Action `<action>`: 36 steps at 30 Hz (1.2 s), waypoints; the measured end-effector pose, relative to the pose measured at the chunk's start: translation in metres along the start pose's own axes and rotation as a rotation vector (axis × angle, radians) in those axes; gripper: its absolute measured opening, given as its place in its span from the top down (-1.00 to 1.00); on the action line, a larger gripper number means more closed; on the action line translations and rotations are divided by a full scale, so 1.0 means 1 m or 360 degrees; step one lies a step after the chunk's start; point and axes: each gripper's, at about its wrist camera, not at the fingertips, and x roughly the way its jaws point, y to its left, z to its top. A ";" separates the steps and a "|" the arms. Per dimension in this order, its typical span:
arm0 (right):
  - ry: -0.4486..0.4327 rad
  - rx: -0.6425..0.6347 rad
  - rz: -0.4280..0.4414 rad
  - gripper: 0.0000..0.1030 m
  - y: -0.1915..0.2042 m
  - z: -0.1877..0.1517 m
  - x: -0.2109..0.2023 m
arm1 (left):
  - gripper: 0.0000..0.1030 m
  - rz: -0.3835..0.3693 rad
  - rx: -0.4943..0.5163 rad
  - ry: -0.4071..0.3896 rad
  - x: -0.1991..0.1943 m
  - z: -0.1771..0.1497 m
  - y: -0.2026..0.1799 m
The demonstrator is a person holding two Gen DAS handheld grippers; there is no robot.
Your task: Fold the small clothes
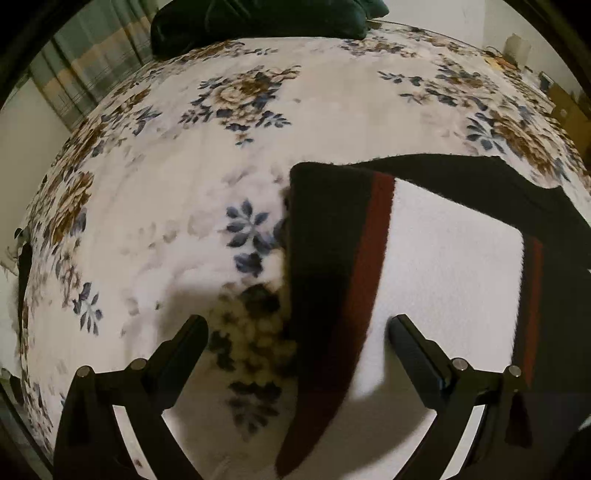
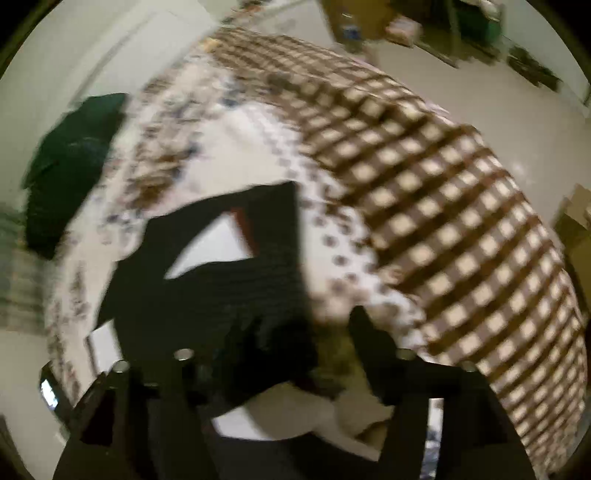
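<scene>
Open left tongs [image 1: 298, 328] over floral blanket [image 1: 155, 206]

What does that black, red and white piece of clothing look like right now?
The garment is fuzzy, knit-looking cloth: a white middle panel, a dark red stripe beside it, and wide black edges. It lies mostly flat on the flowery blanket, with black parts lying over the white. The open left gripper hovers over its near edge, not pinching it.

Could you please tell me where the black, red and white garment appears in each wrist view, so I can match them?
Left wrist: the garment fills the centre-right, on the floral blanket.
Right wrist: the garment, blurred, lies centre-left.
Shared landmark: the dark green pillow at the bed's far end.
</scene>
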 end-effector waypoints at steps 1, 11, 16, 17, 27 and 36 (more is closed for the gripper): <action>0.0028 -0.0059 -0.0016 -0.47 0.006 -0.001 0.006 | -0.95 -0.0021 -0.0005 -0.0008 -0.008 -0.006 0.004; 0.0320 -0.0071 0.0028 -0.49 -0.031 -0.095 -0.021 | -0.95 -0.0252 -0.0080 0.0136 -0.091 -0.172 0.075; 0.0581 -0.0019 -0.0082 -0.49 -0.091 -0.201 -0.038 | -0.95 -0.0281 -0.0113 0.0366 -0.076 -0.265 0.086; 0.0616 0.0001 -0.0083 -0.49 -0.101 -0.214 -0.037 | -0.95 -0.0291 -0.0121 0.0375 -0.073 -0.276 0.085; 0.0740 0.0156 0.0064 -0.47 -0.163 -0.293 -0.032 | -0.16 -0.0423 -0.0242 0.0266 -0.068 -0.314 0.072; 0.0705 0.0197 0.0129 0.75 -0.172 -0.317 -0.051 | 0.79 -0.0462 -0.0254 0.0148 -0.113 -0.326 0.061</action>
